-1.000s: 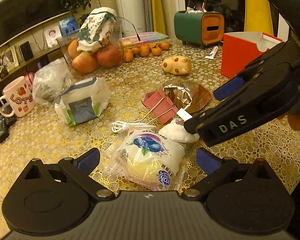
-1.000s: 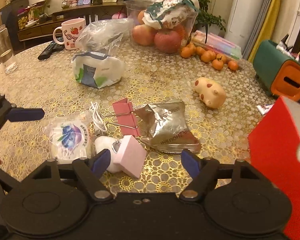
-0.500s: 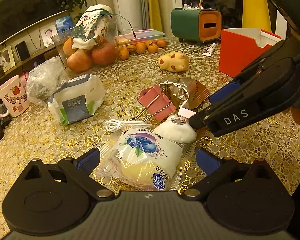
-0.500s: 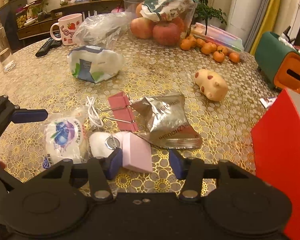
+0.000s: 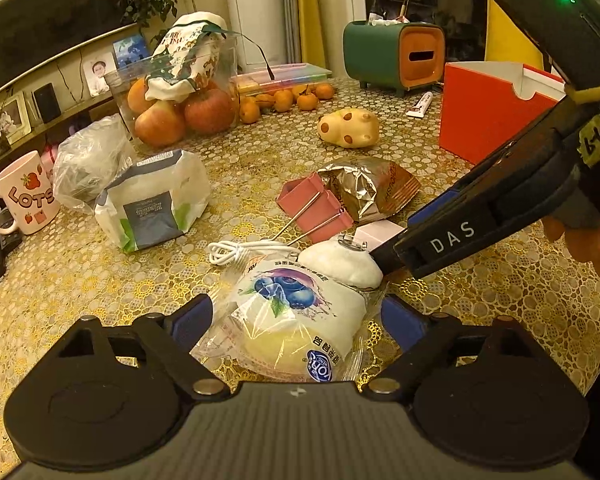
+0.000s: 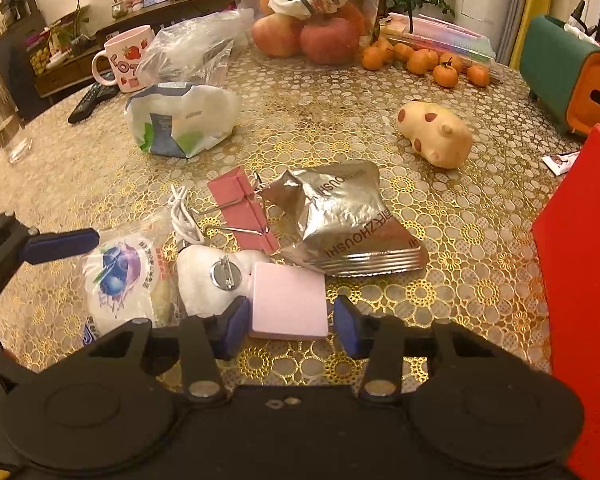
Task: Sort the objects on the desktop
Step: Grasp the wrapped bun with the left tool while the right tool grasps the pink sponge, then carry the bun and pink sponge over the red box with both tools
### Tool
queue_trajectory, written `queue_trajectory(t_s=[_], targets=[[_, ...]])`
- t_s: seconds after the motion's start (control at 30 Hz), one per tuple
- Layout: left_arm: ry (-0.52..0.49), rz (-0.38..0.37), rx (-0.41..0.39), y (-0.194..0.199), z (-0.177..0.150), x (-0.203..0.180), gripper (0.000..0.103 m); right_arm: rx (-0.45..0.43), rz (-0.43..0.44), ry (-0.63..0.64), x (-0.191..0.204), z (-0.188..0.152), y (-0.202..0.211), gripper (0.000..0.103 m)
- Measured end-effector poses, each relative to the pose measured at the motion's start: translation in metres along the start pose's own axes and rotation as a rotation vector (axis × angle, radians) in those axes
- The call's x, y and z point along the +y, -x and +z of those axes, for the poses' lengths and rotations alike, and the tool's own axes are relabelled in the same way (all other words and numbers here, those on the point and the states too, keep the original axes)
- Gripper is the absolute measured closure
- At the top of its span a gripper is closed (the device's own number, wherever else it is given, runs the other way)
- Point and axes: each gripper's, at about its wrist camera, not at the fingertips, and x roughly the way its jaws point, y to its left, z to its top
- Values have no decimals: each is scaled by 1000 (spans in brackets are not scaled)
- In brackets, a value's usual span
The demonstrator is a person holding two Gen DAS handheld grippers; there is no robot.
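My left gripper (image 5: 296, 320) is open, its jaws on either side of a blueberry snack packet (image 5: 296, 316) lying on the table; the packet also shows in the right wrist view (image 6: 120, 280). My right gripper (image 6: 288, 322) is partly closed around a pink block (image 6: 288, 306), its left pad touching the block and a small gap at the right pad. A white plush badge (image 6: 212, 280) with a metal pin lies between packet and block. Pink binder clips (image 6: 244, 212), a white cable (image 6: 182, 220) and a silver foil bag (image 6: 340, 216) lie just beyond.
A red box (image 6: 580, 280) stands at the right. A spotted pig toy (image 6: 436, 136), wet-wipes pack (image 6: 180, 120), plastic bag (image 6: 188, 48), mug (image 6: 120, 60), fruit container (image 6: 312, 20), tangerines (image 6: 420, 60), a remote (image 6: 92, 98) and a green-orange tissue box (image 6: 568, 80) lie further back.
My right gripper has moved forward and narrowed its jaws around the pink block. My left gripper has crept closer around the blueberry packet, still open.
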Motion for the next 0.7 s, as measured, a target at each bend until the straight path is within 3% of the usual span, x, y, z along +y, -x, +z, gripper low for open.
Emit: queue_trajectory(t_s=[0.23, 0.7], targets=[[-6, 7, -13, 2, 2, 0, 29, -14, 5, 11, 2, -2, 2, 62], [16, 39, -4, 10, 5, -5, 41, -42, -11, 14, -6, -16, 28, 62]])
